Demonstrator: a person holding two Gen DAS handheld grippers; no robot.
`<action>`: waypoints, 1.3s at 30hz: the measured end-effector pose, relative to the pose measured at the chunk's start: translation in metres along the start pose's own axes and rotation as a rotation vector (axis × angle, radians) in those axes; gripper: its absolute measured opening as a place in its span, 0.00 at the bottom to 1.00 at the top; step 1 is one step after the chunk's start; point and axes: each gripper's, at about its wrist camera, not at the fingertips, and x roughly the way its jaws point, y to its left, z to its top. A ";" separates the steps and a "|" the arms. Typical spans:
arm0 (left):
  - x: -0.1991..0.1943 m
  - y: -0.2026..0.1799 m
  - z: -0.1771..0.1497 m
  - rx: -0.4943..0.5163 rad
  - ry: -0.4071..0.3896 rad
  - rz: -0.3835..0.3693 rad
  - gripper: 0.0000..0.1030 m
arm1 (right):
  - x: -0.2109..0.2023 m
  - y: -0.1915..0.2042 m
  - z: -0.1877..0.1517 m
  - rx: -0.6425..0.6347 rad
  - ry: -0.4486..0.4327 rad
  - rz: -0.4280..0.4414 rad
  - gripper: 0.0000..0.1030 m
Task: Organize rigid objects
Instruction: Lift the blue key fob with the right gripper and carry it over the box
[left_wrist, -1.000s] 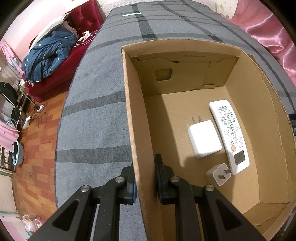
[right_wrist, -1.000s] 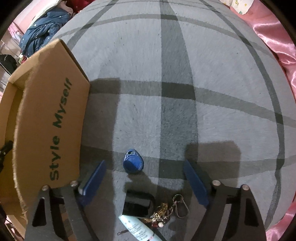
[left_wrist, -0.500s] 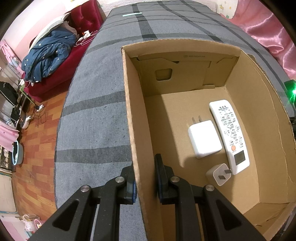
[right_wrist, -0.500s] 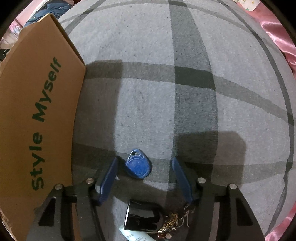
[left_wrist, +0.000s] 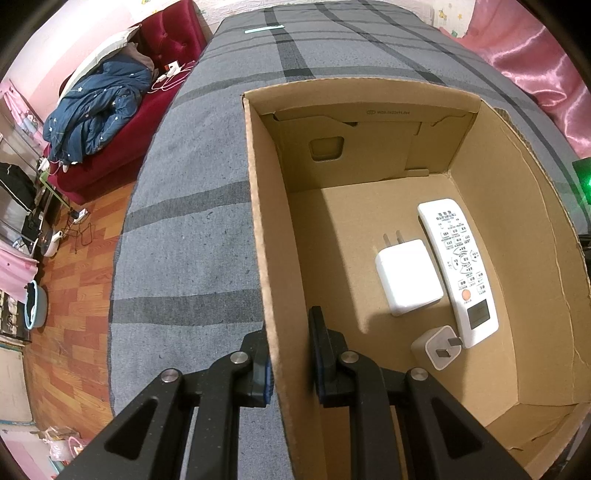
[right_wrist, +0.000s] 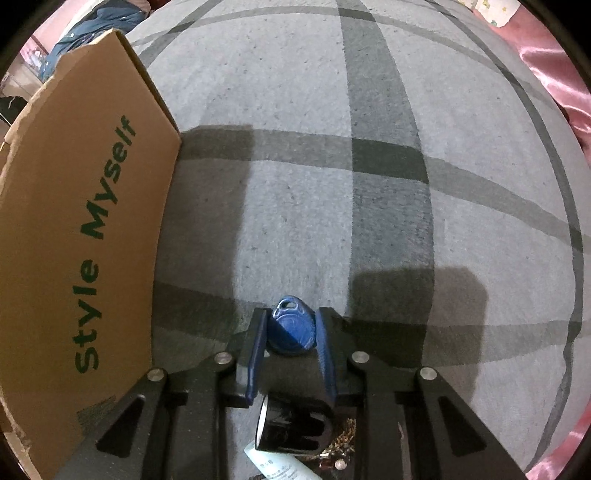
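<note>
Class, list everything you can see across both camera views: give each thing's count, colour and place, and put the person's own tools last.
cardboard box: one, brown, on the blanket
remote control: one, white, inside box
large charger: one, white, beside remote
small charger: one, white, near remote's lower end
key fob: one, blue, on blanket
black object: one, below fob
blanket: one, grey plaid
sofa: one, red, left
left gripper: jaws clamp box wall
right gripper: jaws closing around fob
</note>
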 end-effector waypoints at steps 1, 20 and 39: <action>0.000 0.000 0.000 0.000 0.000 0.000 0.17 | -0.003 -0.001 0.000 0.001 0.000 0.000 0.27; 0.001 0.001 0.001 -0.004 0.004 -0.004 0.17 | -0.062 0.003 -0.014 0.006 -0.054 -0.018 0.27; 0.001 0.001 0.001 -0.004 0.006 -0.003 0.17 | -0.113 0.016 -0.009 -0.010 -0.123 -0.019 0.27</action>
